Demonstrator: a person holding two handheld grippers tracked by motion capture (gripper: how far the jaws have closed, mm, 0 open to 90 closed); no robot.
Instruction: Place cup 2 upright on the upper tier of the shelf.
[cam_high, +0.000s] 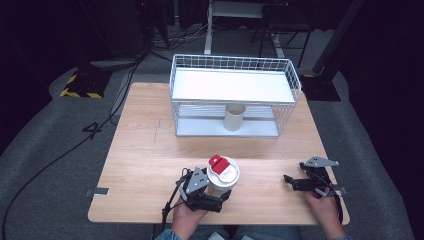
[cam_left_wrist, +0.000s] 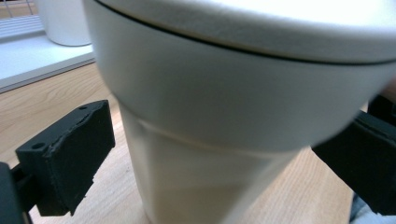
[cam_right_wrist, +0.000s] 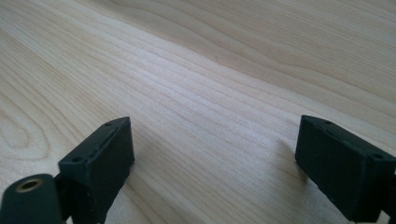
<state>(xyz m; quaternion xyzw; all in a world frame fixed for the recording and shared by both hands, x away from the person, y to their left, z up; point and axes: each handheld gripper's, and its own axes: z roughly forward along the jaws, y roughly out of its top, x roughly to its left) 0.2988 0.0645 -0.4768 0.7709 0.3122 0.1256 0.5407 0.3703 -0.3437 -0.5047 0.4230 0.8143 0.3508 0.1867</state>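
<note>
left gripper (cam_high: 220, 192): near table edge at 6 o'clock, jaws either side of the lidded cup; left jaw stands clear of the cup wall in the left gripper view, right jaw half hidden behind the cup, so pinch or not cannot be told
lidded cup (cam_high: 222, 177): white cup, upright on the table (cam_high: 145, 150), white lid with a red tab at its 11 o'clock edge
right gripper (cam_high: 292, 181): at 3 o'clock from the lidded cup, well apart, jaws spread with bare wood between them
rack (cam_high: 235, 95): white wire rack with 2 levels, at 12 o'clock
plain cup (cam_high: 234, 117): 1 open cup, upright on the rack's lower level
</note>
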